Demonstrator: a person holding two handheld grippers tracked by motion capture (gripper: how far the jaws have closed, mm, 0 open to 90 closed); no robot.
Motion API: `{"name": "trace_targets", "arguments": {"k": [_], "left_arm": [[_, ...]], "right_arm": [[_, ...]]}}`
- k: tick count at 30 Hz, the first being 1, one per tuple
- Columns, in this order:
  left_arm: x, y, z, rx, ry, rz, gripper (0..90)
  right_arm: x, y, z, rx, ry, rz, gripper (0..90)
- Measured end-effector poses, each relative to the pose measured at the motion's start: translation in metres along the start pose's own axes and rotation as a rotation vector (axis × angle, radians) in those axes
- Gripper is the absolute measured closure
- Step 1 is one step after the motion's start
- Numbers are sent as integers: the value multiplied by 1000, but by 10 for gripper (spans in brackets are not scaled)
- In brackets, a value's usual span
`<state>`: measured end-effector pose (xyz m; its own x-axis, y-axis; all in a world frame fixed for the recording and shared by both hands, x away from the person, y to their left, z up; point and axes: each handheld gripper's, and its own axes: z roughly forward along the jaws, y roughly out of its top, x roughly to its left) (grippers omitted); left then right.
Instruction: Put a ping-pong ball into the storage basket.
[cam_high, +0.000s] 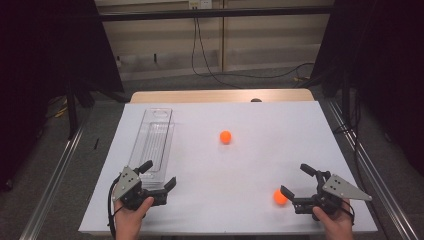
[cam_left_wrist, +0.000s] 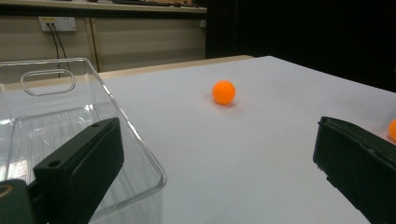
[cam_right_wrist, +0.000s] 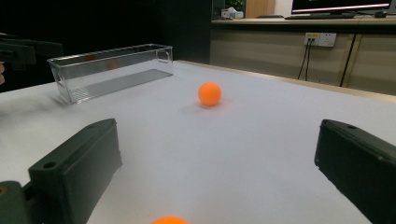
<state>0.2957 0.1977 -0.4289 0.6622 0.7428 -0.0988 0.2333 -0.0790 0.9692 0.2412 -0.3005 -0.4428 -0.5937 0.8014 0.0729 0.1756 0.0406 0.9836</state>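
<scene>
right tongs (cam_high: 296, 184) held wide beside a small orange ball (cam_high: 279, 197), left tongs (cam_high: 160, 176) wide by a long clear plastic box (cam_high: 152, 142), white surface (cam_high: 260, 150)

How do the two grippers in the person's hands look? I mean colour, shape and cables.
Both the left gripper and the right gripper are black, each with two blocky jaws. Each carries a grey three-cornered plate with small dark holes on top. A black cable trails from the left one. The forearms show no sleeves.
</scene>
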Motion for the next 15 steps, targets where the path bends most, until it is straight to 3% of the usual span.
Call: {"name": "trace_targets", "arguments": {"k": [15], "left_arm": [[-8,2,5,1,-24,-4,17]], "right_arm": [[-6,0,-2,-2,-18,11,0]]}}
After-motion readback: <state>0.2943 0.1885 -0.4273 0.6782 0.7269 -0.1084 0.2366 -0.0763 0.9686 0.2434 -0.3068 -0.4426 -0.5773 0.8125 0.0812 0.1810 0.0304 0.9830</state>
